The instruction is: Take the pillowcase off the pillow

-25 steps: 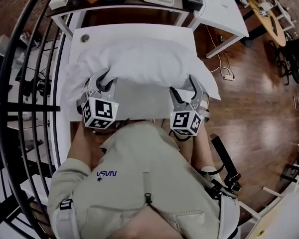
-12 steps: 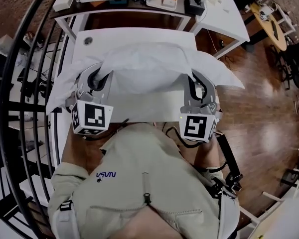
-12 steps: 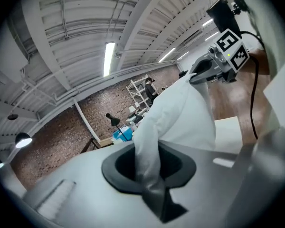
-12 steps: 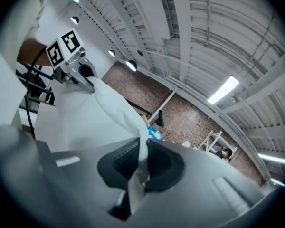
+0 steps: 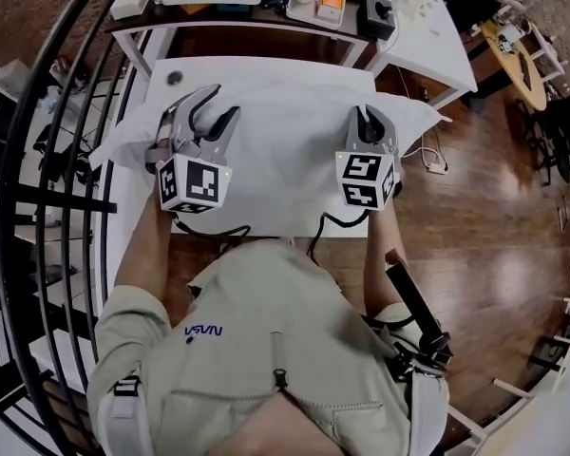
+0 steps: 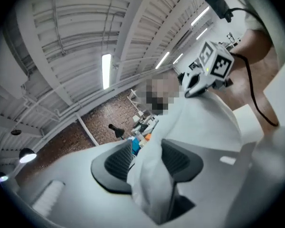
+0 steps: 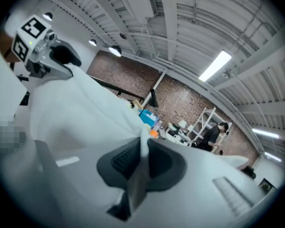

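Since it's all white cloth on a white surface, I honestly can't pick the pillow out from the pillowcase (image 5: pixel 285 155) here. The whole soft bundle hangs lifted over the middle of the worktop (image 5: pixel 256 69), stretched between both hands, with its corners drooping past the left and right edges.

Right claw (image 7: pixel 141 161) has just been closing and is pinched tight on a thin fold of the fabric, basically a single edge. Left claw (image 6: pixel 146 161) has just been opening. A thick bunched wad of cloth sits between its jaws, but they stand apart, and I can see a gap beside one pad, so I wouldn't call that a real grip.

Handling-wise, my guess is light, floppy and a bit slick. It'll sag, fold and slide wherever it isn't pinned, and nothing about it is fragile. A fat wad like the left one probably catches the filling too, so the case can't slide off. I'd take hold of one layer only — right at the open hem — and keep the other hand on the closed end. Thin pinches like the right one seem the way to go.
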Available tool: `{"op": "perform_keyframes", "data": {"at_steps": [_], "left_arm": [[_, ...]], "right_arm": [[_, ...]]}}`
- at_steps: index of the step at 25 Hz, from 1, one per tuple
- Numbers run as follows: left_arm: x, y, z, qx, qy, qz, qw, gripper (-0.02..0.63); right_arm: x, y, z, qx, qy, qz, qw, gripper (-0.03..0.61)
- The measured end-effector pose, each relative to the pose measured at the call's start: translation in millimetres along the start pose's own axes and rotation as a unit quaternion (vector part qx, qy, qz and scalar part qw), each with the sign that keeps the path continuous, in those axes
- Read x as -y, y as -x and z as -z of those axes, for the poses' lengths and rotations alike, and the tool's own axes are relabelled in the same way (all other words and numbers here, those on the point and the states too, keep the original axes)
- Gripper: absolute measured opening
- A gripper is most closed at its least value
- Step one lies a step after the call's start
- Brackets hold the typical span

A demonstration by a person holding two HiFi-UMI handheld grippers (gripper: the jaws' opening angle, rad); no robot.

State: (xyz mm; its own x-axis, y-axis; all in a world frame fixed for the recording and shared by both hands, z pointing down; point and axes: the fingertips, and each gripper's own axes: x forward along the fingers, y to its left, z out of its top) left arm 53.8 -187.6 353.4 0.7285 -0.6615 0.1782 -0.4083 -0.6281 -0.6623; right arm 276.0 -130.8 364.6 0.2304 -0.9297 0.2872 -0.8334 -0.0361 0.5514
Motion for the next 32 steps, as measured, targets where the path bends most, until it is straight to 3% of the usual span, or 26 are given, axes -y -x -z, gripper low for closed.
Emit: {"op": "perform_keyframes", "data": {"at_steps": [2, 6, 8, 12, 15, 18, 23, 27, 32], "left_arm": [[-9.2, 10.9, -11.7, 0.028, 0.031, -0.033, 0.9986, 0.206], [-11.9, 37.4, -15.0, 0.030, 0.133, -0.072, 0.9881, 0.207], [8.8, 41.8, 8.7, 0.007, 0.172, -0.060, 0.9832, 0.207], [63.9, 23.7, 67.5, -0.072, 0.204, -0.004, 0.9763, 0.273], [89.1, 5.2, 107.7, -0.119, 0.213, 0.015, 0.9695, 0.297], [104.4, -10.3, 130.7, -0.142, 0.219, 0.040, 0.9644, 0.332], [127.0, -26.2, 159.5, -0.162, 0.226, 0.086, 0.9567, 0.388], [135.1, -44.9, 177.1, -0.160, 0.204, 0.091, 0.9615, 0.428], [157.5, -54.5, 203.1, -0.208, 0.175, 0.123, 0.9545, 0.425]], "right_arm": [[4.2, -11.8, 2.1, 0.001, 0.004, 0.007, 1.000, 0.029], [13.5, -32.4, 14.3, -0.014, 0.014, 0.025, 0.999, 0.031], [14.7, -40.8, 15.4, -0.022, 0.023, 0.030, 0.999, 0.035], [8.9, -59.4, 12.9, -0.016, 0.013, 0.016, 1.000, 0.055], [8.1, -70.5, 16.7, -0.010, 0.001, 0.017, 1.000, 0.062], [5.6, -61.3, 13.5, 0.005, -0.027, 0.012, 1.000, 0.155], [-36.8, -32.3, 37.1, 0.004, -0.097, -0.043, 0.994, 0.175], [-84.2, -27.5, 81.4, -0.051, -0.069, -0.098, 0.991, 0.237], [-100.4, -40.7, 120.0, -0.108, -0.013, -0.119, 0.987, 0.281]]}}
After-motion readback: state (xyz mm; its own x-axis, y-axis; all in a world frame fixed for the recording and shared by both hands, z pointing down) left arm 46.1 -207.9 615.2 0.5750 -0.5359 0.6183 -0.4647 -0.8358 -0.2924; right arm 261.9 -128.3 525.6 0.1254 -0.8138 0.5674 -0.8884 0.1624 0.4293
